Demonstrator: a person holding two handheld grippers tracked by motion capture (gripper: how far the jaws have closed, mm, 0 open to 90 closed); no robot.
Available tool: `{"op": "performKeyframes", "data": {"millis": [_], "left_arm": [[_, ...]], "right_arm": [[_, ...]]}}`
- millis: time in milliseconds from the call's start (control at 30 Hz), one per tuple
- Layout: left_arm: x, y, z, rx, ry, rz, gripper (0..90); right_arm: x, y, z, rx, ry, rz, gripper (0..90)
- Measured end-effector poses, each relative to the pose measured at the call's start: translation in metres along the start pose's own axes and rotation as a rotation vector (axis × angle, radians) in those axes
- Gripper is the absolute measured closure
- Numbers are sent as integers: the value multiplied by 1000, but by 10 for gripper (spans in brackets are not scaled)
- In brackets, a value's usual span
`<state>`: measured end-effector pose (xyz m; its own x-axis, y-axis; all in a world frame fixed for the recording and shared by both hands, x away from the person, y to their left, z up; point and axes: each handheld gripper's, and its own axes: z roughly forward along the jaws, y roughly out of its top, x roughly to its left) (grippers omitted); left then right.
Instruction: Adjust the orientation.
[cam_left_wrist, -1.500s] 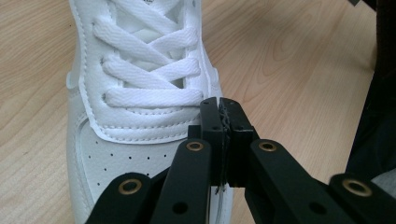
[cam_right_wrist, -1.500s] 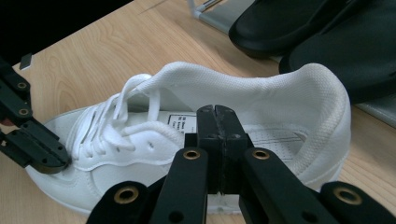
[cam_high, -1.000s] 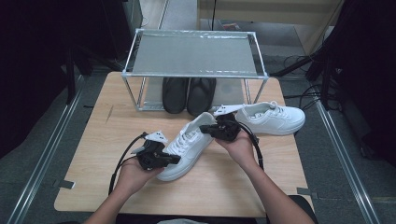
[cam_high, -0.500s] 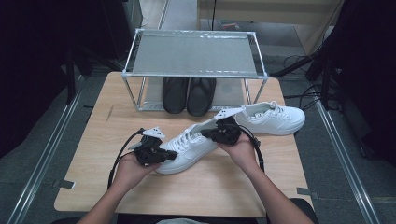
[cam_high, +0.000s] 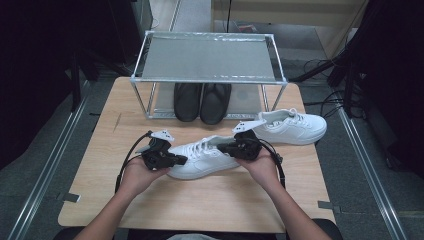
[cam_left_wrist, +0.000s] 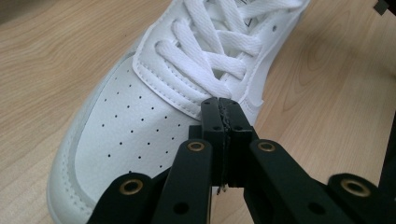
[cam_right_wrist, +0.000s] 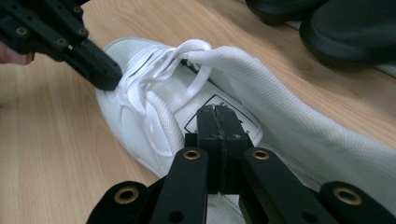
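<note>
**Two closed grippers meeting a white sneaker at mid-table**

A white lace-up sneaker is lying on its sole near the middle of the wooden table, toe pointing toward the person's left. The left gripper is reaching its toe end: in the left gripper view its jaws are standing pressed together, tips just beside the lowest lace and over the edge of the perforated toe box; whether anything thin is being pinched between them cannot be told. The right gripper is approaching the heel end. In the right gripper view its jaws are likewise standing together, tips over the printed insole inside the shoe's opening, with the mesh collar lying beside them; contact cannot be told. A second white sneaker is sitting farther right, apart from the first. Behind both, a pair of black shoes is resting on the lower level of a metal shoe rack.
</note>
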<state>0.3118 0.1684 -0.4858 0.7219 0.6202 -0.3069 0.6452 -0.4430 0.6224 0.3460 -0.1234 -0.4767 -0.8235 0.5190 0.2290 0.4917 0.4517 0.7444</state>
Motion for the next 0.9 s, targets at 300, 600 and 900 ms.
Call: {"op": "performKeyframes", "data": {"millis": [300,600,900], "left_arm": [[10,9,2,8,-1,9,900],[19,20,7,29,-14,27,900],[24,30,13,26,-17,18,900]], "right_arm": [[11,-7,-8,-1,-3,-7,900],[19,-16,-18,-8,-10,10,900],[29,-24,-25,-13,-8,17,900]]}}
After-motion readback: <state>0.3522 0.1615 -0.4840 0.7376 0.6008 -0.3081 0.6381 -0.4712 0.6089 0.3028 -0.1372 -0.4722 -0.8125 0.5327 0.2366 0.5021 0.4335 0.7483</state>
